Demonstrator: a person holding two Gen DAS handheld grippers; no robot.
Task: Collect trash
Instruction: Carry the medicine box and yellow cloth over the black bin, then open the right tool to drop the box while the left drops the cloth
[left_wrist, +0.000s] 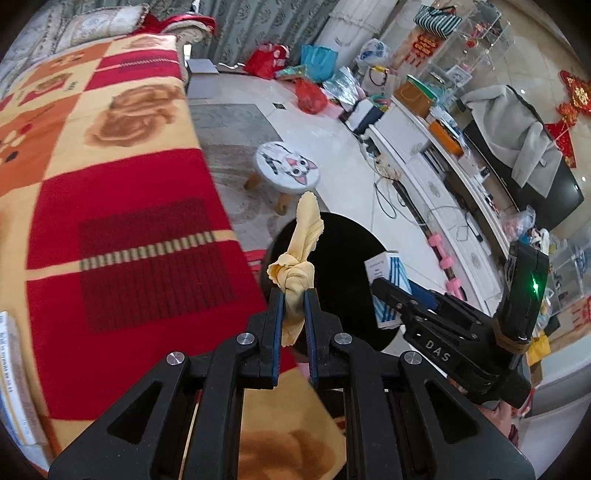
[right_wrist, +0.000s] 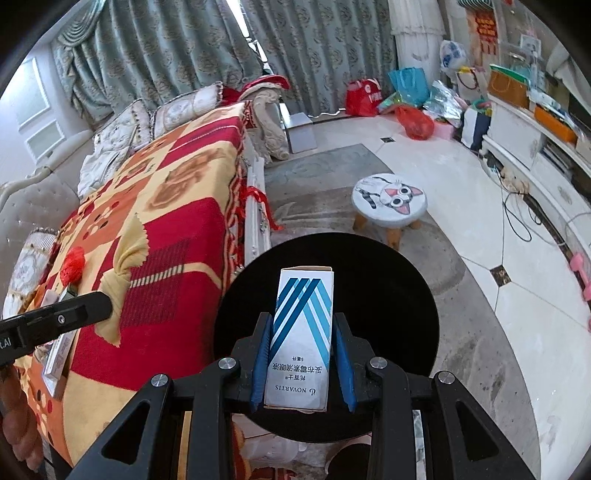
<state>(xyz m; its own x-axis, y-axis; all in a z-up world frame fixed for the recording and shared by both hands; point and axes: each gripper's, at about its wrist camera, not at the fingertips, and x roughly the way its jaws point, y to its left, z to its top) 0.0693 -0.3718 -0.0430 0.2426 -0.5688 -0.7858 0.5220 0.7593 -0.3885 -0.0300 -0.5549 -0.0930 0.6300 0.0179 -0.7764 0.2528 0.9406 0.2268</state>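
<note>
My right gripper (right_wrist: 301, 354) has its fingers (right_wrist: 261, 354) clamped on the two narrow sides of a white-and-blue medicine carton (right_wrist: 301, 332), which stands with its long axis running straight out along the fingers, top flap pointing away from me. My left gripper (left_wrist: 294, 314) is pinched nearly closed on a knotted yellow cloth (left_wrist: 295, 273); the knot sits just above the fingertips and a loose tail sticks up beyond it (limp, so it will drop whichever way it hangs).

Just past both loads is the round black bin (right_wrist: 369, 280), its dark mouth open on the floor right beside the long edge of the bed (right_wrist: 166, 221). In the right wrist view the carton lies squarely over that mouth, well inside the rim. In the left wrist view the cloth sits over the bin's near-left edge, close to the bed's side, with the bin spreading away to the right of it.

So I judge the right hand better placed to release. The left would need to come further in over the opening, away from the bed's edge, or the cloth may catch the rim or land on the blanket (left_wrist: 129, 221).
</note>
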